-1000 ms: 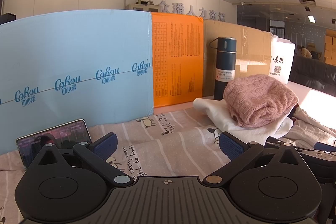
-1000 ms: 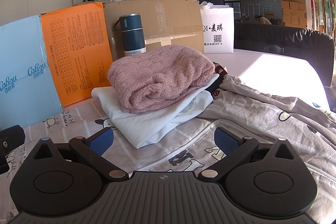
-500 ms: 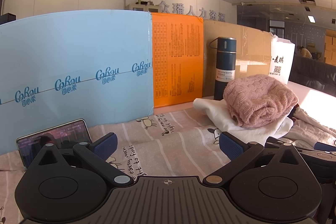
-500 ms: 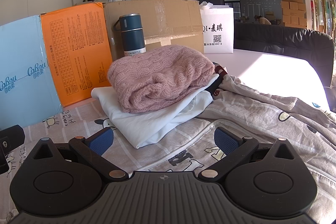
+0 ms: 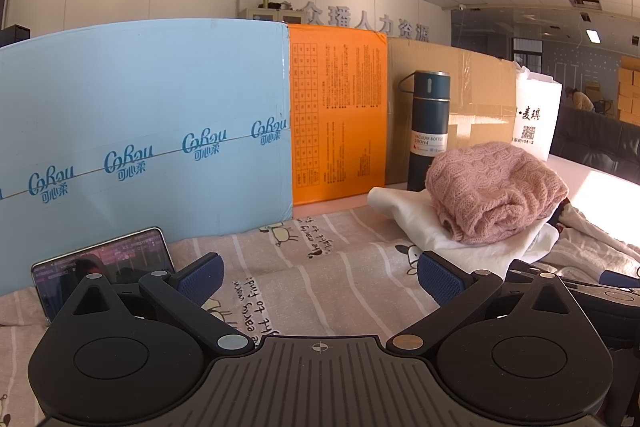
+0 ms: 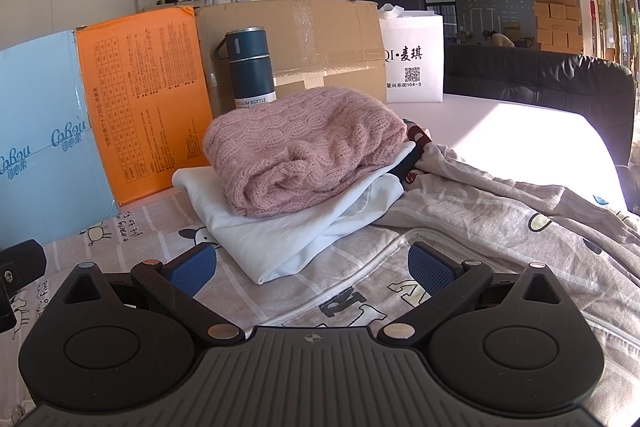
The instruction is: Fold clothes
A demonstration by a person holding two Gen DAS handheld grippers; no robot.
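Observation:
A folded pink knit sweater (image 6: 304,147) lies on a folded white garment (image 6: 288,235), stacked on a pinkish striped cartoon-print sheet (image 6: 360,291). The stack also shows in the left wrist view, sweater (image 5: 496,191) on white garment (image 5: 452,235), to the right. A dark garment edge (image 6: 412,155) peeks out behind the stack. My right gripper (image 6: 312,269) is open and empty, low over the sheet just before the white garment. My left gripper (image 5: 320,277) is open and empty over the sheet (image 5: 320,259), left of the stack.
A blue thermos bottle (image 6: 250,67) stands behind the stack. Blue (image 5: 140,131), orange (image 5: 338,115) and cardboard (image 6: 304,39) boxes wall the back, with a white bag (image 6: 416,59). A phone (image 5: 104,267) leans at the left. The right gripper's body (image 5: 580,291) shows in the left view.

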